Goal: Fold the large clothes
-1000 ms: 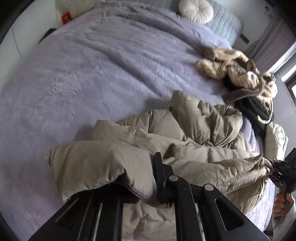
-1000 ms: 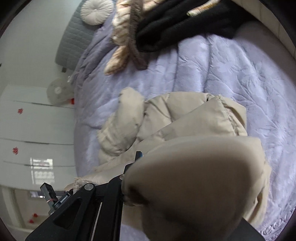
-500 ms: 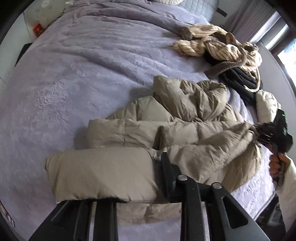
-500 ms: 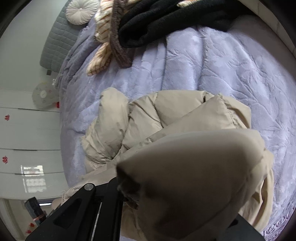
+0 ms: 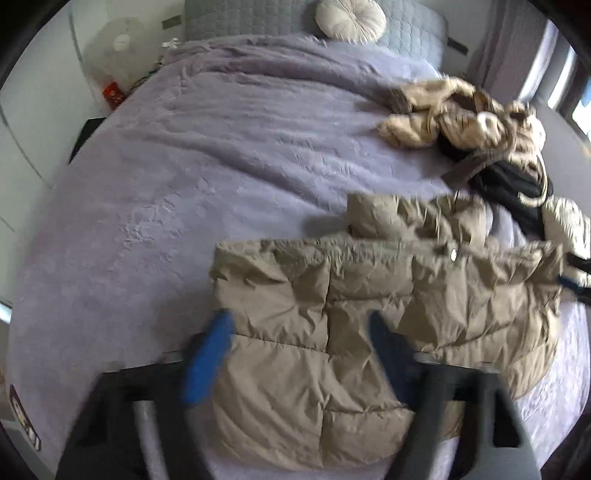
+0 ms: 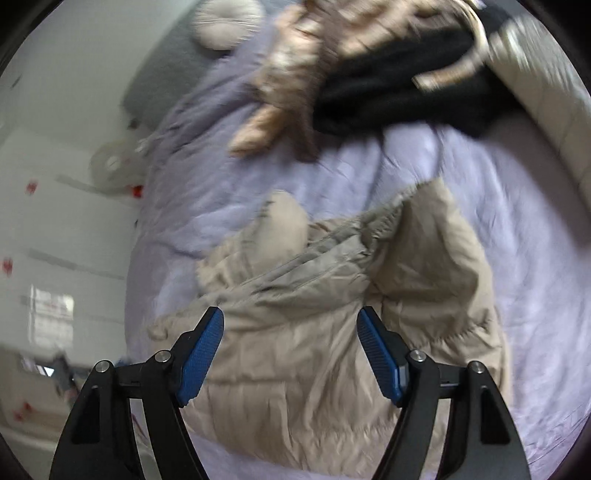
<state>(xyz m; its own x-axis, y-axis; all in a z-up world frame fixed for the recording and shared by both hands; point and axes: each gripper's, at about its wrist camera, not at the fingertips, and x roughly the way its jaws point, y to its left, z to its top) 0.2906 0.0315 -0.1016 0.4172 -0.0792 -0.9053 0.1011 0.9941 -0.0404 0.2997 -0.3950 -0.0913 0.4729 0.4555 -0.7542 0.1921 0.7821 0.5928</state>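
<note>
A beige quilted puffer jacket (image 5: pixel 354 317) lies folded over on the purple bedspread (image 5: pixel 192 177); it also shows in the right wrist view (image 6: pixel 332 306). My left gripper (image 5: pixel 299 332) is open and empty, its blue pads (image 5: pixel 207 358) spread just above the jacket's near edge. My right gripper (image 6: pixel 290 332) is open and empty above the jacket's other end, its blue pads (image 6: pixel 201 350) wide apart. Both views are motion-blurred.
A heap of striped beige and black clothes (image 5: pixel 472 122) lies at the bed's far right, also in the right wrist view (image 6: pixel 369 74). A round cream cushion (image 5: pixel 351 24) leans on the grey headboard. A fan (image 5: pixel 118 44) stands left of the bed.
Both grippers have opened and let go of the jacket. The jacket has dropped flat onto the bed, folded over. Both grippers have pulled back from it.
</note>
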